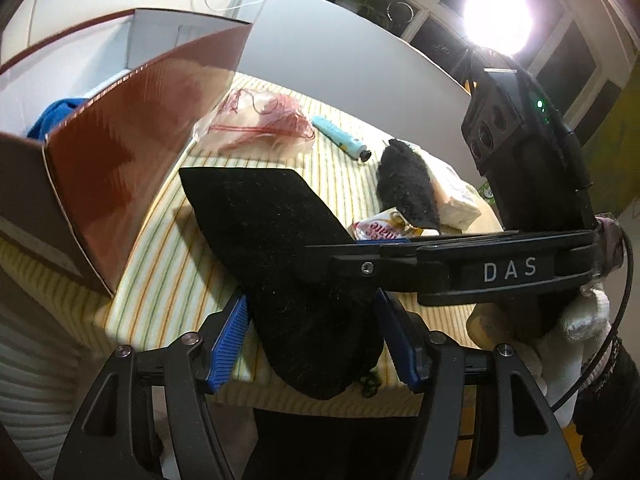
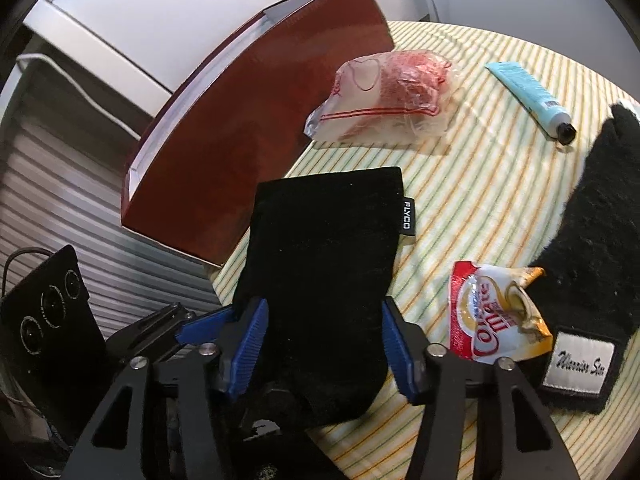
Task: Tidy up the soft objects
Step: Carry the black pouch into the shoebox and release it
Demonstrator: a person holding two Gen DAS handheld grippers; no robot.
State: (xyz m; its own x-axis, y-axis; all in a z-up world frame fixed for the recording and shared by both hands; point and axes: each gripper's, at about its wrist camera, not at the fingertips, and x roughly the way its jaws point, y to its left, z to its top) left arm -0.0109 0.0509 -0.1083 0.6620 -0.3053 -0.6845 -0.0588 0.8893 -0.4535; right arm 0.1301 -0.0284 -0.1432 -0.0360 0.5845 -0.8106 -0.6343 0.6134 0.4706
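Here, from left to right: the open red box (image 1: 132, 152) stands at the cloth's left edge; the black pouch (image 2: 320, 264) lies flat just beside it, its near end overhanging the striped tablecloth (image 2: 480, 200). The left gripper (image 1: 308, 340) straddles that end, blue pads touching both sides and clamped on it; the right gripper (image 2: 324, 344) also brackets the pouch, though pad contact cannot be told. The step in hand appears to be grasping the pouch; next, a firm pinch, lift and transfer toward the box seems required.
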